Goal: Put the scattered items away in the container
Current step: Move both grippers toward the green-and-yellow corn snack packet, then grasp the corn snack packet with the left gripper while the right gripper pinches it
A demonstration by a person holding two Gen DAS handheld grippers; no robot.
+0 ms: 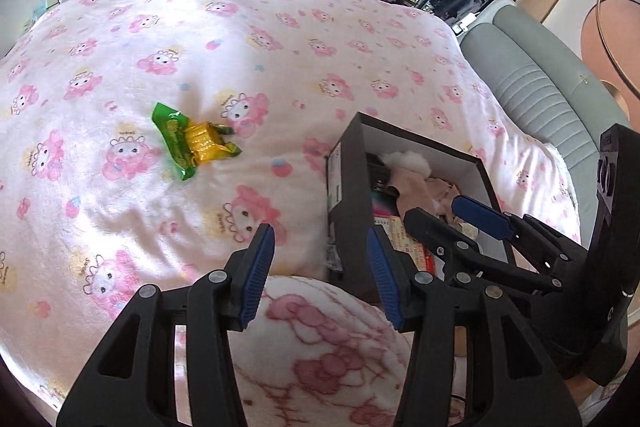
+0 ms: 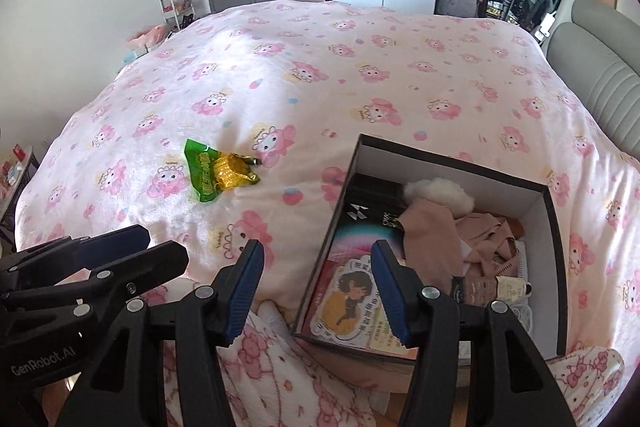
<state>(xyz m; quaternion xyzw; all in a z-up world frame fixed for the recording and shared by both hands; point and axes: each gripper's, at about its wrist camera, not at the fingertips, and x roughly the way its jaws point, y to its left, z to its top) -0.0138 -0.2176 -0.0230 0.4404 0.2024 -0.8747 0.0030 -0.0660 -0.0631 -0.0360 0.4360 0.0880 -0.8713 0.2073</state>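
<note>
Right wrist view: box [image 2: 552,211] well filled; green-yellow wrapper [image 2: 216,175] left on bedspread [image 2: 360,67], ten o'clock of box. Both grippers spread, empty: left gripper [image 1: 320,267], right gripper [image 2: 316,283].

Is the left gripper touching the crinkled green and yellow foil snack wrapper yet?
Apart. The left wrist view shows the left gripper open and empty, with bare pink blanket between its fingertips and the wrapper.

The box [image 1: 352,163] is partly hidden behind the right claw [image 1: 452,211] in the left wrist view. Print on the green wrapper [image 2: 204,171] is too small to read. Cards in the box [image 2: 558,227] sit partly behind the claw finger [image 2: 386,283].
</note>
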